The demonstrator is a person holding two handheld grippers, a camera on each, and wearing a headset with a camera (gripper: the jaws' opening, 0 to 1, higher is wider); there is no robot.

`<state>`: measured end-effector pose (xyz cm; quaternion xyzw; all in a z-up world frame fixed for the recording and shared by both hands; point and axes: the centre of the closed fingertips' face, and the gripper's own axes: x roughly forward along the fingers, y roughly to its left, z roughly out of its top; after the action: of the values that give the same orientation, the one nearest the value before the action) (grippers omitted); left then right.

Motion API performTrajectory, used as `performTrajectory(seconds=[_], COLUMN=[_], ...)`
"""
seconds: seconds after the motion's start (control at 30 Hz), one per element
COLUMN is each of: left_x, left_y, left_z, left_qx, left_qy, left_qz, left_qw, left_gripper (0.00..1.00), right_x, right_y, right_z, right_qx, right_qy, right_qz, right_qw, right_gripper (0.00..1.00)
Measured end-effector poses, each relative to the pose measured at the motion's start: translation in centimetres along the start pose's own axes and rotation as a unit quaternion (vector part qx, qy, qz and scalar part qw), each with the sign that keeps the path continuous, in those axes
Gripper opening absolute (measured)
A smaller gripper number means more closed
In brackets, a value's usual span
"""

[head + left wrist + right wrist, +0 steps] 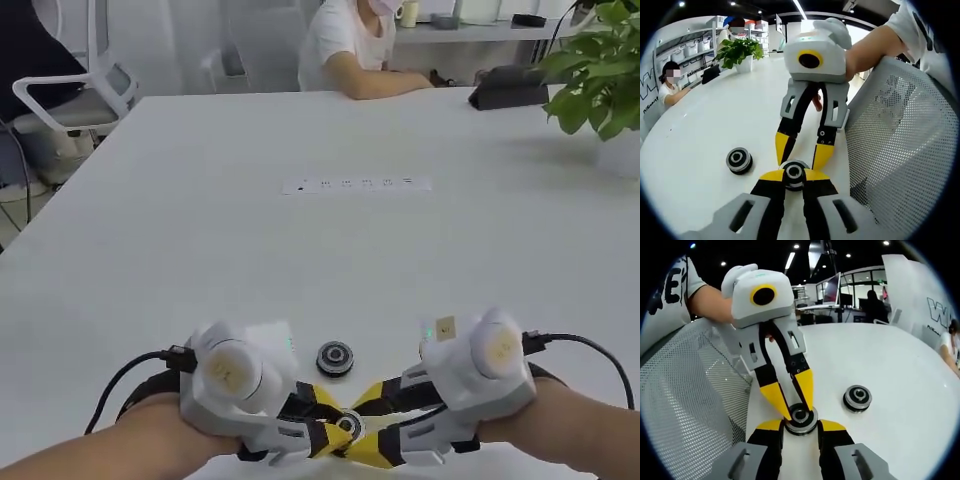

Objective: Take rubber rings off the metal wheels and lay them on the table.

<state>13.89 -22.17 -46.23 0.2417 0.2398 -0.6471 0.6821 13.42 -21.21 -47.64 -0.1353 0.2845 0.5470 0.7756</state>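
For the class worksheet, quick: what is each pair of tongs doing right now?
Left tongs: closed on the wheel.
Right tongs: closed on the same wheel, from the opposite side.

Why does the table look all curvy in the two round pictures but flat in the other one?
Left gripper view: the fisheye lens bends the table and chair mesh into curves. Right gripper view: same bulge, and ceiling lights glare as bright streaks. Head view: table edges look straight under soft, even light.
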Motion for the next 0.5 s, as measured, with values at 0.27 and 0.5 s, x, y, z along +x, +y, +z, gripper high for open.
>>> performTrajectory(seconds=[0.27, 0.5], left_x=[0.02, 0.03], left_y=[0.02, 0.08], left_z=[0.0, -0.01], left_qx=[-0.002, -0.005], left_qy=[-0.001, -0.001], left_qz=[0.003, 0.006], left_qw=[1.0, 1.0], left_gripper=[0.07, 0.07], right_x=[-0.48, -0.67], right_y=[-0.05, -0.18], right_z=[-0.6, -0.87], right_qx=[0.005, 0.002], right_qy=[0.002, 0.008], right_qz=[-0.003, -0.006], right_qw=[1.0, 0.9999], right_gripper=[0.21, 0.17])
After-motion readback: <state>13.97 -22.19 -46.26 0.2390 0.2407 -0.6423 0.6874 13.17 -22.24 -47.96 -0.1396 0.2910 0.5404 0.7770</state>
